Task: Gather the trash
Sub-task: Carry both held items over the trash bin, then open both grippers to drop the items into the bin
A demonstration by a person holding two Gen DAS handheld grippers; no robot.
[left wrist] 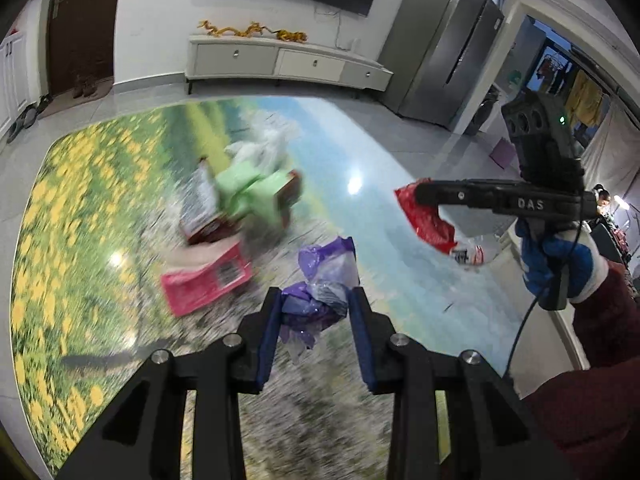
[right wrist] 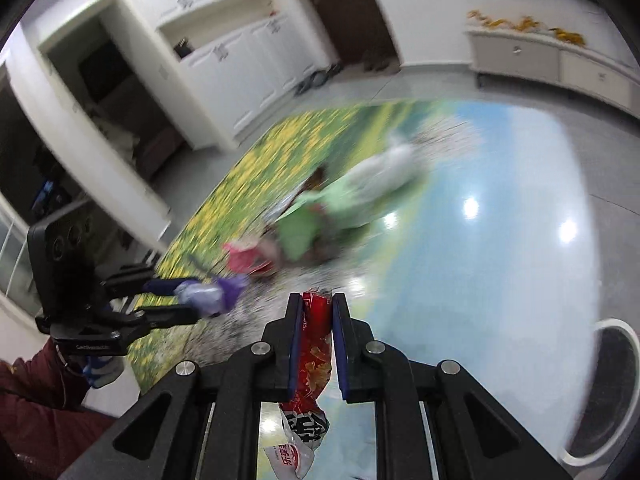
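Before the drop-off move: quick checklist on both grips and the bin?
1. Left tongs gripping the purple wrapper: ok, pads press on it from both sides.
2. Right tongs shut on the red packet: ok, though much of it hangs loose below the pads.
3. Both loads clear of the mat: ok, both look lifted.
4. Bin within sight: ok, at the right edge of the right wrist view; its fill level cannot be told.
5. Trash left behind: not ok, the green bag and pink box sit on the mat.
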